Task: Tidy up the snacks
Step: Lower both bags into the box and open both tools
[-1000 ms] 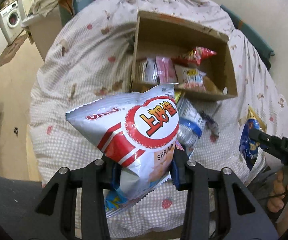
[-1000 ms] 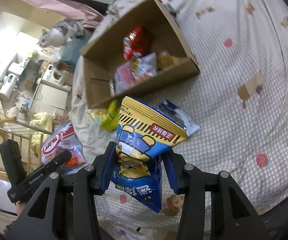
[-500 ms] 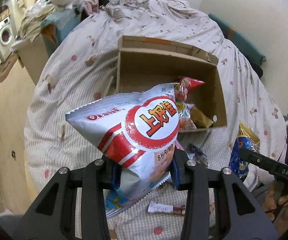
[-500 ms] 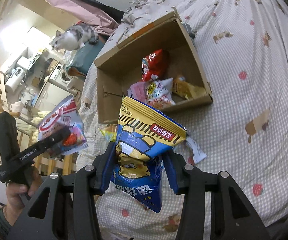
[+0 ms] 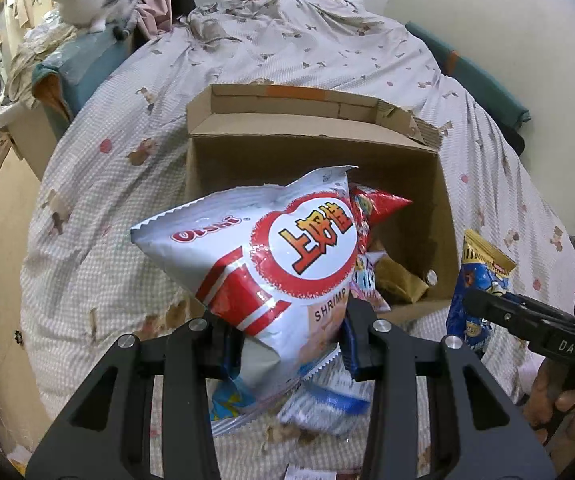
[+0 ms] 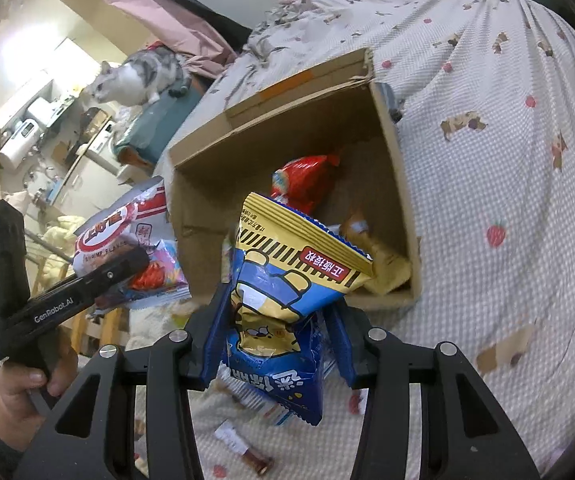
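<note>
A bed with a checked quilt (image 5: 99, 208) bore an open cardboard box (image 5: 315, 152) — snacks already lay inside. My left gripper (image 5: 287, 344) was clamped on a white shrimp-chip bag (image 5: 271, 280), held before the box's near wall. My right gripper (image 6: 273, 344) pinched a blue-and-yellow snack bag (image 6: 283, 292) — likewise just short of the box.

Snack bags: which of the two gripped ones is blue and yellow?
The blue-and-yellow bear-print snack bag in the right gripper. The left gripper holds a white-and-red shrimp chips bag.
</note>
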